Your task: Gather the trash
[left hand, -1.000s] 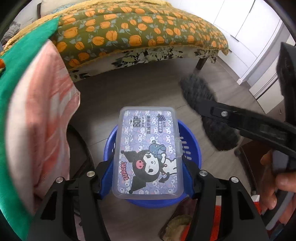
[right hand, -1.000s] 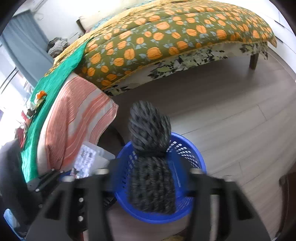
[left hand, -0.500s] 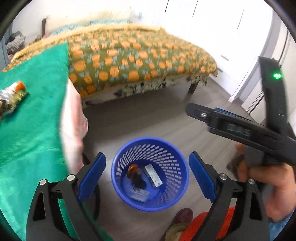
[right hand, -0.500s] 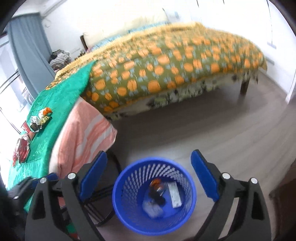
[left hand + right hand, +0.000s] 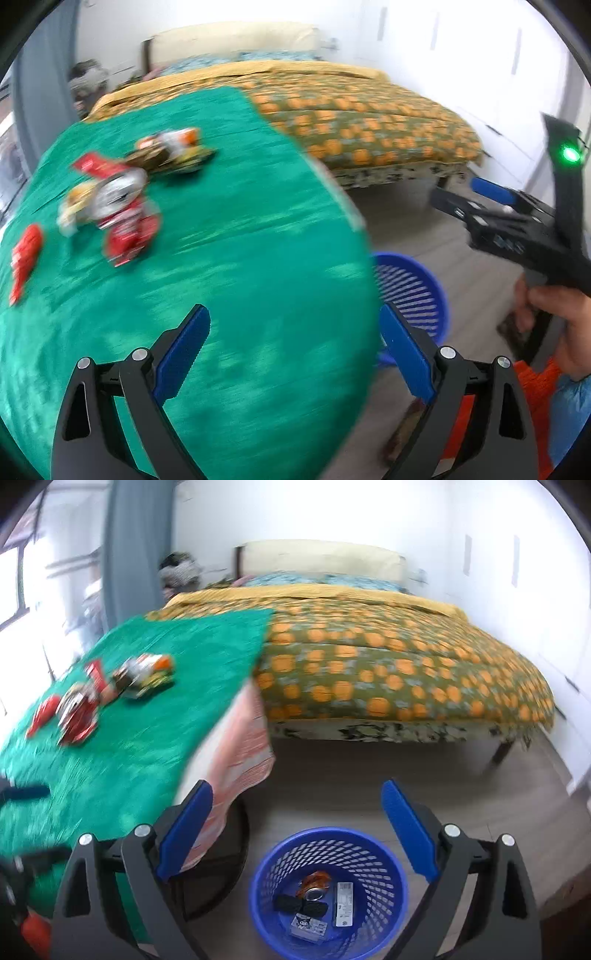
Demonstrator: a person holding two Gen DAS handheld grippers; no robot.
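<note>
Left wrist view: wrappers [image 5: 118, 206] lie far left on green cloth [image 5: 240, 295], judged light, crinkly, best pinched at an edge; left gripper [image 5: 295, 354] jaws are spread, nothing between.

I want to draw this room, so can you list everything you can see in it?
basket: one, blue, on the floor beside the table.
trash in basket: several pieces, one orange, some black, at the bottom.
wrappers: several, red, silver, orange, on the cloth.
cloth: one, green, covering the table.
towel: one, pink striped, hanging off the table edge.
bed: one, olive cover with orange spots, behind.
curtain: one, grey, by the window.
left tool: black with blue pads, open, empty.
right tool: same colours, open, empty.
hand: one, holding the right tool.
</note>
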